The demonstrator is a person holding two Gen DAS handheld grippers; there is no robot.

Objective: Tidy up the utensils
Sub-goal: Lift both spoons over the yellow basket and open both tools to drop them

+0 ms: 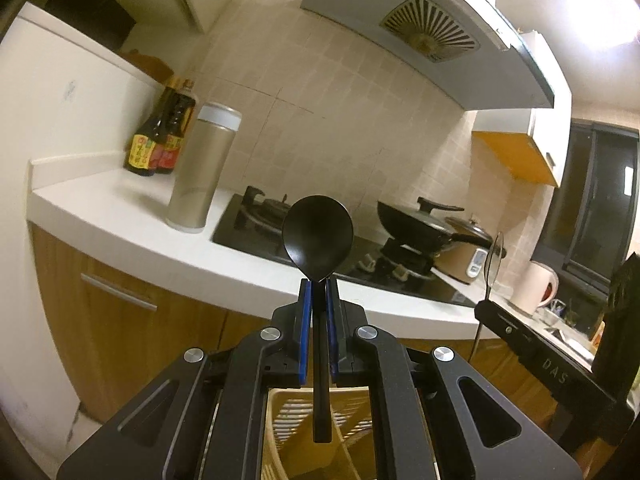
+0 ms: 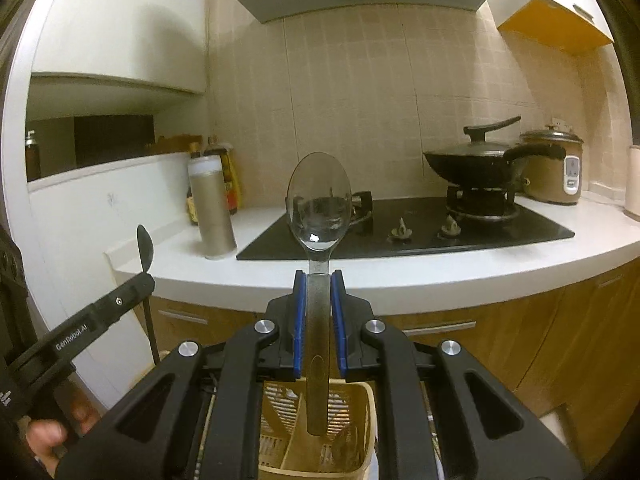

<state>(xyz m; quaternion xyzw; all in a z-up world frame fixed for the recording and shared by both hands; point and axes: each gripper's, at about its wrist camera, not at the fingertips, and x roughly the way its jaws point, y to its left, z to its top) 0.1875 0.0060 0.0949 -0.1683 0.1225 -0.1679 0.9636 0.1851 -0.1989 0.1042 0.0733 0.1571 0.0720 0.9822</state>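
Above the slotted basket (image 2: 320,432), left gripper (image 1: 319,284) clamping black spoon (image 1: 318,232), right gripper (image 2: 319,280) clamping steel spoon (image 2: 319,204).

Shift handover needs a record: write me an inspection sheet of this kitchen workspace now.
Surface: white countertop with a black hob.
Job's things: black spoon, metal spoon, slotted utensil basket below both.
Clutter: wok, rice cooker, sauce bottles, tall canister.
Grippers: left gripper shut on black spoon; right gripper shut on metal spoon, both bowl-up.
Cables: nothing seen.
Surroundings: tiled wall, range hood, wooden cabinets.
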